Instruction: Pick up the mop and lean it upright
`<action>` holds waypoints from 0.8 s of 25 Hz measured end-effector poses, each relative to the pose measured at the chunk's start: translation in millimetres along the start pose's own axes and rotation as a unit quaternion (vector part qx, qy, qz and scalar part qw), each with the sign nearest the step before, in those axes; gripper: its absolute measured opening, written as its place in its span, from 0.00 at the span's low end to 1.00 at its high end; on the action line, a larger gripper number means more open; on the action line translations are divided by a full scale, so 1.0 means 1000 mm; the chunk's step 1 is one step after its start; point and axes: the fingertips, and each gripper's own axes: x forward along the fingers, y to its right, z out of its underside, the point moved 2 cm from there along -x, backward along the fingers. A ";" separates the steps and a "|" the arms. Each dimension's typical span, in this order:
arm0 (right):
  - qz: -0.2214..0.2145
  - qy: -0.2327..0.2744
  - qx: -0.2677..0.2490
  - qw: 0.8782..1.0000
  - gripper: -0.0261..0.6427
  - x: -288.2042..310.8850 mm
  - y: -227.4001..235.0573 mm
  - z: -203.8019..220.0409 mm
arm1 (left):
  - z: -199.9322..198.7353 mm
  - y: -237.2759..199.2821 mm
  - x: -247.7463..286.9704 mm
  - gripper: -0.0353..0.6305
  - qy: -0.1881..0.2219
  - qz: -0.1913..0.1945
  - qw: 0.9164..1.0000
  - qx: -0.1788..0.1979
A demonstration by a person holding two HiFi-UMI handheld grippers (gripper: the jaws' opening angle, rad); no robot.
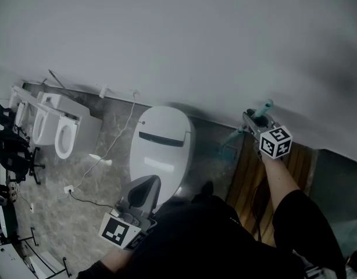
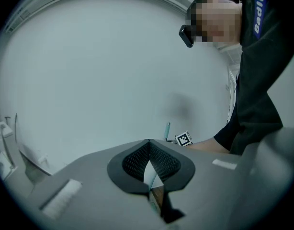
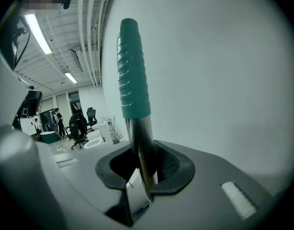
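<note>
The mop shows only as its handle, a teal ribbed grip (image 3: 133, 73) on a metal shaft (image 3: 141, 152) that stands upright close to the white wall. My right gripper (image 3: 143, 169) is shut on the shaft just below the grip. In the head view that gripper (image 1: 254, 119) is raised at the right, next to the wall, with the teal grip end (image 1: 266, 105) above it. My left gripper (image 1: 145, 192) hangs low at the left, over the toilet, and holds nothing. Its tips (image 2: 148, 142) meet. The mop's head is hidden.
A white toilet (image 1: 161, 144) with its lid down stands below me. More toilets (image 1: 62, 129) line the wall at the left. A cable (image 1: 100, 158) trails over the grey stone floor. A black office chair (image 1: 13, 153) stands far left, a wooden panel (image 1: 257, 176) at the right.
</note>
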 end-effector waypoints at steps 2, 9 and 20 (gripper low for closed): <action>0.006 -0.016 0.003 1.000 0.16 0.011 0.006 0.014 | 0.001 -0.005 -0.003 0.08 -0.005 -0.005 1.000 -0.002; -0.001 -0.025 0.001 1.000 0.16 0.045 0.019 0.019 | 0.012 -0.015 -0.018 0.08 -0.012 -0.023 1.000 -0.010; -0.005 -0.061 0.020 0.998 0.16 0.093 0.059 -0.001 | 0.015 -0.022 -0.027 0.08 -0.024 -0.036 0.999 -0.016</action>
